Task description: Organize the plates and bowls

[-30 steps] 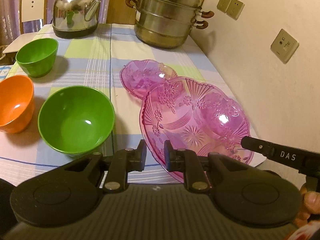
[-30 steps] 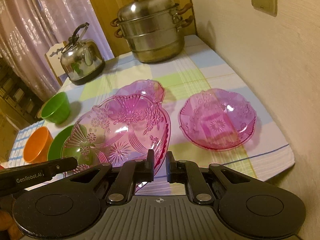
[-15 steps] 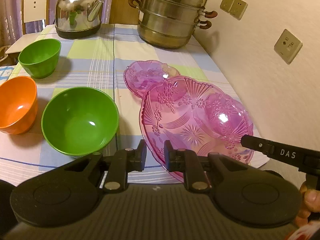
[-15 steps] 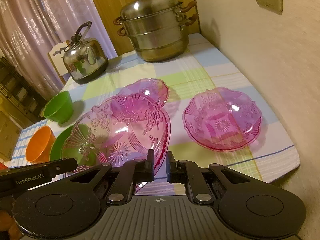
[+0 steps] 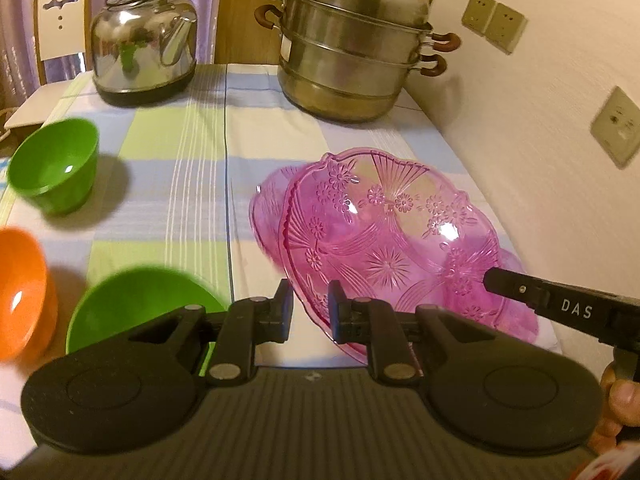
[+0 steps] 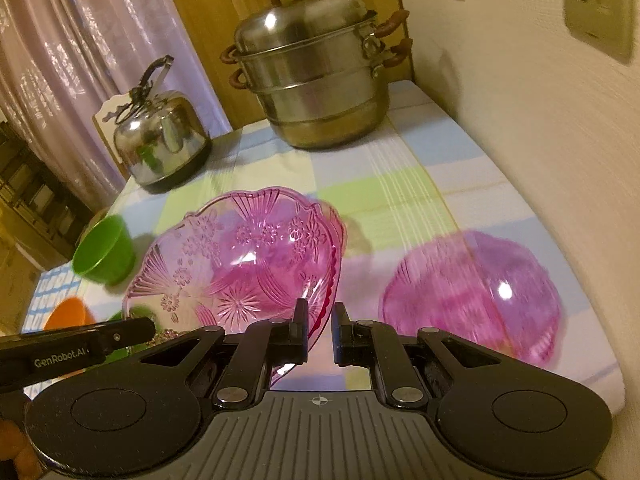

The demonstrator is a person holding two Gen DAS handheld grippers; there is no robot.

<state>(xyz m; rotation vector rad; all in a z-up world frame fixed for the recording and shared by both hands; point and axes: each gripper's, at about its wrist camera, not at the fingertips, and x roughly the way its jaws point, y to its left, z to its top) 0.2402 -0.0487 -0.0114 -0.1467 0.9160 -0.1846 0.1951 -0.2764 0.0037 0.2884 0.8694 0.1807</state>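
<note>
Grippers, left [image 5: 310,306] and right [image 6: 320,330], both still pinching the pink plate [image 5: 384,240], have carried it farther up the table.

Orange bowl [image 5: 20,292]: cut off by the left edge, blurred, left of the left tongs [image 5: 309,312].
Large green bowl [image 5: 140,304]: near half hidden behind the left tongs' body.
Second pink glass dish [image 5: 268,216]: mostly hidden behind the held pink glass plate [image 5: 384,240].
Third pink glass dish [image 6: 472,296]: motion-blurred, pattern unreadable, right of the right tongs [image 6: 319,330].
Person's hand [image 5: 618,404]: only fingertips show at the right edge.
</note>
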